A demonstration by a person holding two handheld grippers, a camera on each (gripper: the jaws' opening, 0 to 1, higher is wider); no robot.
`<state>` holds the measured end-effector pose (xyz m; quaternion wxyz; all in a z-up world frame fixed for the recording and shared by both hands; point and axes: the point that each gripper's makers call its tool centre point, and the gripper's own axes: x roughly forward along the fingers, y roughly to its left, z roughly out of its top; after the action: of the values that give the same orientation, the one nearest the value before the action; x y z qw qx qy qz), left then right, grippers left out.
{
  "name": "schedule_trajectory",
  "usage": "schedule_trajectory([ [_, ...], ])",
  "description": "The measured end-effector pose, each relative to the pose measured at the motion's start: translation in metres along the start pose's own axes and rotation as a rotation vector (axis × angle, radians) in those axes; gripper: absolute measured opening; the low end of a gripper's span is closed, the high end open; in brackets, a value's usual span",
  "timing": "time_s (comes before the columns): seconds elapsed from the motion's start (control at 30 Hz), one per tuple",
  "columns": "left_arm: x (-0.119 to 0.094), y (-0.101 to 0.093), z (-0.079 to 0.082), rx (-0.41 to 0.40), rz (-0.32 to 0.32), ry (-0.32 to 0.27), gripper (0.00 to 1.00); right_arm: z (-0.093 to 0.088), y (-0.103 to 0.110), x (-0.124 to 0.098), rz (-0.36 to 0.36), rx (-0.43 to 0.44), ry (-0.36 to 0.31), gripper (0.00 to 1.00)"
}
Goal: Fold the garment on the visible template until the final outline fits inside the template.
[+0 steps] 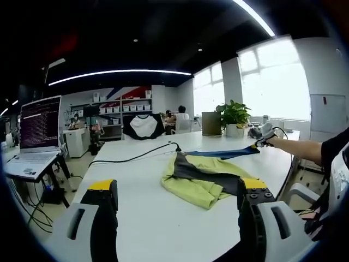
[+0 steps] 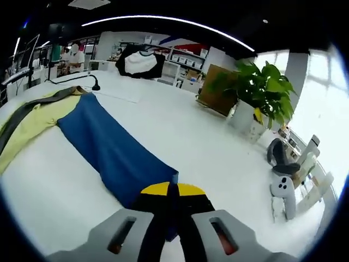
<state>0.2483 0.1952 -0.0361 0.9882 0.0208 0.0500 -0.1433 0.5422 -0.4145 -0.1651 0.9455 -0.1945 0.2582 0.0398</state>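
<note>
Right gripper view: blue sleeve (image 2: 112, 153) end hidden under closed right tongs (image 2: 172, 192).

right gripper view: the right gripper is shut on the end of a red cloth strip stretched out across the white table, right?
Not quite: the strip is blue, not red. The right gripper view shows the right gripper shut on the end of a blue cloth strip that stretches out across the white table toward the yellow-green garment.

Laptop (image 1: 39, 126), potted plant (image 2: 260, 93)
</note>
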Motion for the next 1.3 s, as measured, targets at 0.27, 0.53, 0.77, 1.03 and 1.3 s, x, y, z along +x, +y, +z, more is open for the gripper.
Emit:
schedule_trajectory([
  [0.27, -0.002, 0.004, 0.002, -0.004, 0.001, -0.004, 0.95, -0.010, -0.024, 0.010, -0.060, 0.000, 0.052, 0.00],
  [0.53, 0.003, 0.003, -0.003, -0.008, -0.003, 0.012, 0.95, -0.008, -0.036, 0.029, -0.080, -0.102, 0.090, 0.00],
  [0.77, 0.004, 0.000, -0.002, 0.000, -0.003, 0.015, 0.95, -0.019, -0.035, 0.043, -0.077, -0.122, 0.156, 0.00],
  [1.03, 0.006, 0.000, -0.003, -0.002, -0.005, 0.021, 0.95, -0.019, -0.040, 0.047, -0.100, -0.139, 0.188, 0.00],
  [1.3, 0.002, 0.004, -0.001, -0.007, 0.010, 0.012, 0.95, -0.025, -0.058, 0.037, -0.203, -0.217, 0.260, 0.07],
])
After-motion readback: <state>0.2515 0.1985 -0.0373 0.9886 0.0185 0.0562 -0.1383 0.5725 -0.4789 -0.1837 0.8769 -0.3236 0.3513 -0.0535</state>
